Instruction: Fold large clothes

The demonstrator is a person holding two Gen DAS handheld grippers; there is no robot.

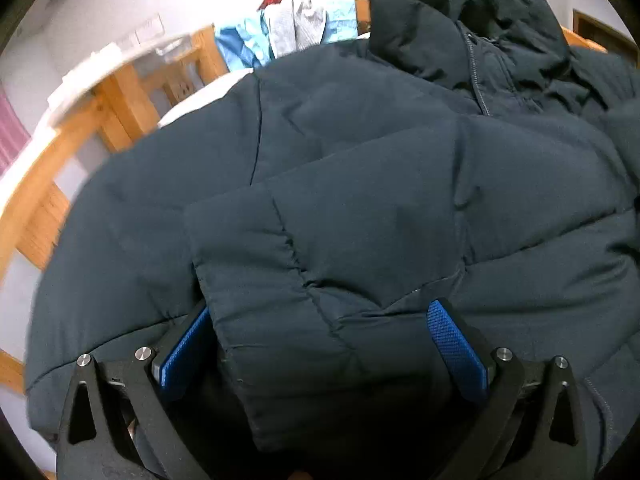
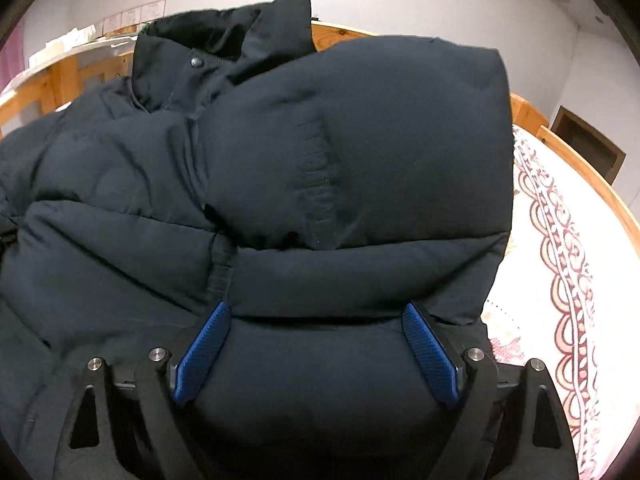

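Observation:
A dark navy puffer jacket [image 1: 400,160] lies spread on a bed and fills both views. Its stand-up collar [image 1: 440,32] points away from me, with a zip running down from it. In the left wrist view a sleeve [image 1: 280,240] is folded across the body, and its cuff end lies between the fingers of my left gripper [image 1: 320,306]. The jaws stand wide apart, and the blue pads [image 1: 456,348] do not pinch the cloth. In the right wrist view the jacket [image 2: 120,220] has a puffy folded part [image 2: 380,140] lying on top. My right gripper [image 2: 317,306] is open, with jacket padding bulging between its fingers.
A wooden bed frame [image 1: 120,92] runs along the left and back. Several light blue and grey clothes [image 1: 280,28] hang over the far rail. A white bedsheet with a red pattern [image 2: 560,240] shows right of the jacket, bordered by the wooden rail [image 2: 580,168].

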